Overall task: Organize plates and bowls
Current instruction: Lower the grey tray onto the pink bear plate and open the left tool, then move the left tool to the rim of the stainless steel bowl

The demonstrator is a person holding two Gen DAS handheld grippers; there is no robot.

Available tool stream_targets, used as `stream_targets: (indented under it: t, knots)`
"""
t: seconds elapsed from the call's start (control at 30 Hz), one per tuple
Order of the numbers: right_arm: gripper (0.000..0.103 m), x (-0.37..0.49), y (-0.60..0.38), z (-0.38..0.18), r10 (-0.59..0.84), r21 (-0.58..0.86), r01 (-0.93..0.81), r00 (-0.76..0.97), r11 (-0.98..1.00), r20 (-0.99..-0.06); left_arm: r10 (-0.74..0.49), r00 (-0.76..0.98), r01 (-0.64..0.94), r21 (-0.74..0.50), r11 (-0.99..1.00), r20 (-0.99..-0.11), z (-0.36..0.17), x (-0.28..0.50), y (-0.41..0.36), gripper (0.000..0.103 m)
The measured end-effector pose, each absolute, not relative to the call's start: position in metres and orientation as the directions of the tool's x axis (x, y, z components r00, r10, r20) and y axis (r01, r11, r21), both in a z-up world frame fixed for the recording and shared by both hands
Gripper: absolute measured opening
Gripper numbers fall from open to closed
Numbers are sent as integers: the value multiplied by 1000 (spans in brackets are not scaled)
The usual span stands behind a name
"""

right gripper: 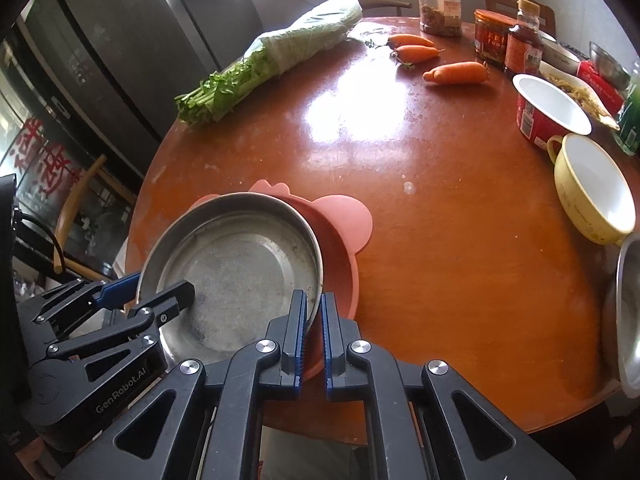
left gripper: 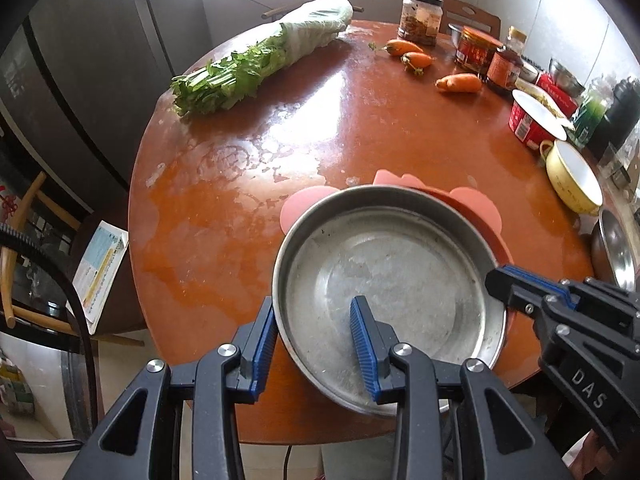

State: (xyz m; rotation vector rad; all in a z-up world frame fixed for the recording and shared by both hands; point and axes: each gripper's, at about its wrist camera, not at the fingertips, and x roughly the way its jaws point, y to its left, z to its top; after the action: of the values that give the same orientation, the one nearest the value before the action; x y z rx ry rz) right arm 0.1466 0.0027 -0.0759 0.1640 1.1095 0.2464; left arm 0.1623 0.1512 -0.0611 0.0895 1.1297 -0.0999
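Steel, stiff and slick, the pan [left gripper: 392,280] atop the pink plate [right gripper: 344,220] is pinched at opposite rims by my left gripper [left gripper: 316,344] and right gripper [right gripper: 314,328].

Bright daylight from a window at the top glares white across the glossy round orange-brown wooden table [left gripper: 360,128]. Both fisheye views bend strongly outward, with dark vignetted corners; focus is sharp.
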Motion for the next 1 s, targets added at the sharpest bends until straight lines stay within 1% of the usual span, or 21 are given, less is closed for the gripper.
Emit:
stream_targets:
  t: [0.4, 0.57, 0.63, 0.73, 0.77, 0.83, 0.9, 0.93, 0.97, 1.0]
  knots:
    - [8, 151, 1, -75, 253, 231, -103, 432, 967, -866, -22, 437, 140, 44, 989, -899, -61, 165, 143, 36]
    - [8, 151, -2, -75, 261, 242, -100, 432, 965, -863, -33, 445, 136, 31, 990, -895, -62, 167, 143, 38]
    - [10, 152, -3, -75, 272, 253, -103, 427, 962, -862, -47, 453, 129, 13, 992, -890, -61, 166, 146, 39]
    - [11, 153, -4, -76, 273, 257, -94, 423, 962, -864, -64, 473, 121, -7, 993, -879, -60, 164, 151, 40]
    - [14, 153, -6, -77, 278, 265, -90, 420, 960, -864, -67, 483, 116, -12, 993, -873, -59, 163, 153, 42]
    - [15, 152, -9, -76, 294, 284, -88, 423, 955, -857, -62, 497, 96, -16, 995, -865, -58, 161, 159, 46]
    - [16, 152, -12, -73, 299, 293, -84, 436, 953, -849, -59, 509, 75, -24, 997, -859, -56, 161, 164, 46]
    - [19, 152, -14, -71, 306, 303, -79, 442, 950, -843, -63, 514, 64, -35, 997, -856, -55, 161, 169, 46]
    - [28, 151, -16, -69, 303, 304, -72, 448, 950, -841, -67, 517, 56, -44, 997, -853, -55, 160, 172, 46]
    - [31, 150, -17, -67, 288, 292, -65, 458, 954, -841, -71, 521, 45, -56, 997, -850, -54, 160, 175, 46]
